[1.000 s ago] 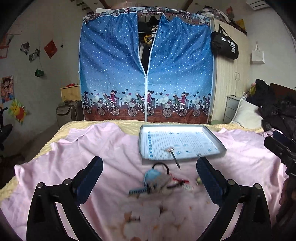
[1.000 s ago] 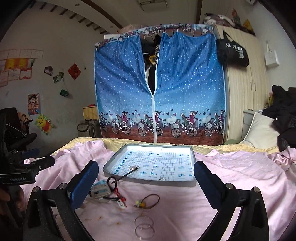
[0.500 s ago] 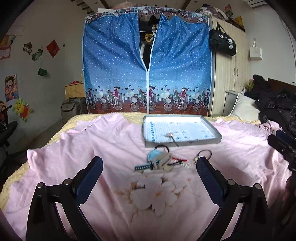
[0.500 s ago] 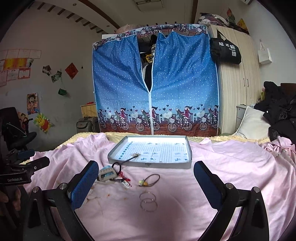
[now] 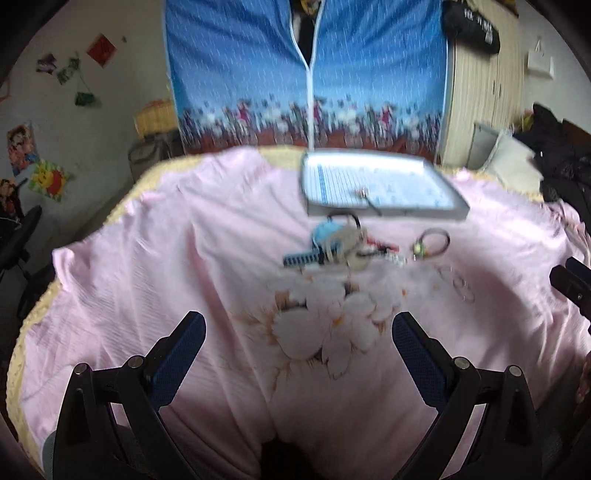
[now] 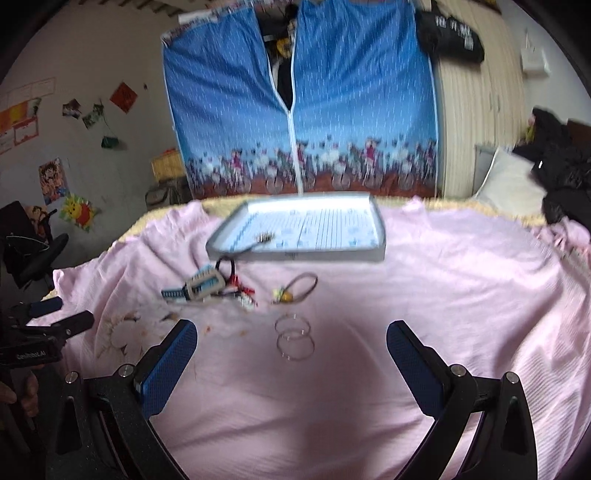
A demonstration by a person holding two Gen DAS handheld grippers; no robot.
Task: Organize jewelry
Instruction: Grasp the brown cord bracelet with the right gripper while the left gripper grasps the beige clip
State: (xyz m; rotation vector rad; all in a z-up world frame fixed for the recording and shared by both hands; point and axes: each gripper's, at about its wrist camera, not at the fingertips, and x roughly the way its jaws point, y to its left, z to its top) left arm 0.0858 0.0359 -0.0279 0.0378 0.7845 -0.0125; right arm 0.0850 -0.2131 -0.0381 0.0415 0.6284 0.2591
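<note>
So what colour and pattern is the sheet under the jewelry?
Pale pink sheet with one large white flower print, clearest in the left wrist view.

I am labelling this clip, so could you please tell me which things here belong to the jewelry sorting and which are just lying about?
Job:
tray
hairpin in the tray
two rings
cord loop
clip pile
left gripper and right gripper, both with jaws open

Lying about:
wardrobe
black bag
pillow
dark clothes
</note>
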